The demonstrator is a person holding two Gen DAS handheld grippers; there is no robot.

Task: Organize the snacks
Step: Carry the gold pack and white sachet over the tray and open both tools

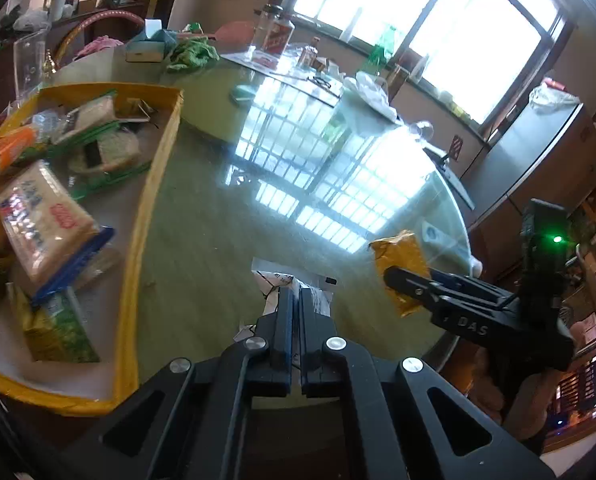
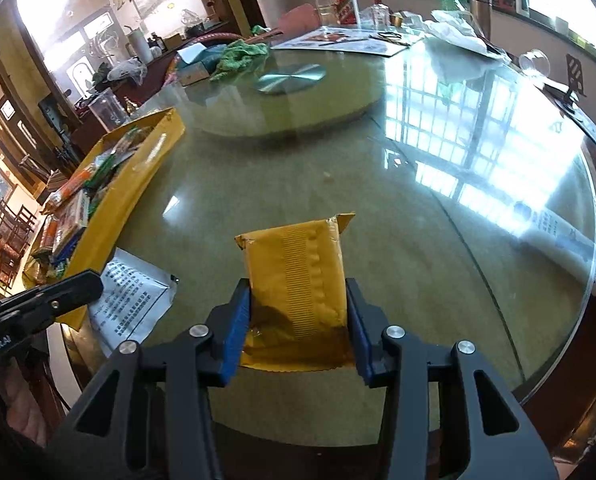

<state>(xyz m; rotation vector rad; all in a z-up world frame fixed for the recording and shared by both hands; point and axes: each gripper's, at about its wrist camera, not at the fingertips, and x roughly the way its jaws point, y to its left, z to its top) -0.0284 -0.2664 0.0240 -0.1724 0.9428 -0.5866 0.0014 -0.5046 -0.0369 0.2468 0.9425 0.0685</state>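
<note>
The yellow tray [image 1: 154,184] serves as the collecting place, so everything here is best read against it. It already holds a heap of packets, among them a pale biscuit pack [image 1: 44,220] and a green packet [image 1: 64,328], which suggests the sorting is well along and only stray items outside the tray remain. Just beside the tray's near corner, the left tool [image 1: 296,300] has its jaws pressed together on the edge of a white sachet [image 1: 276,284]; pinching a flat, limp thing by its rim looks like the sensible way to lift it off the glass desk [image 1: 226,224]. Further from the tray, toward the desk's near edge, the right tool [image 2: 298,320] grips a yellow snack packet [image 2: 298,264] across its width, its blue pads [image 2: 234,328] flat against both sides, probably so the puffed wrapper is not crushed. Both items seem bound for the tray, the sachet having the shorter way to go.
</note>
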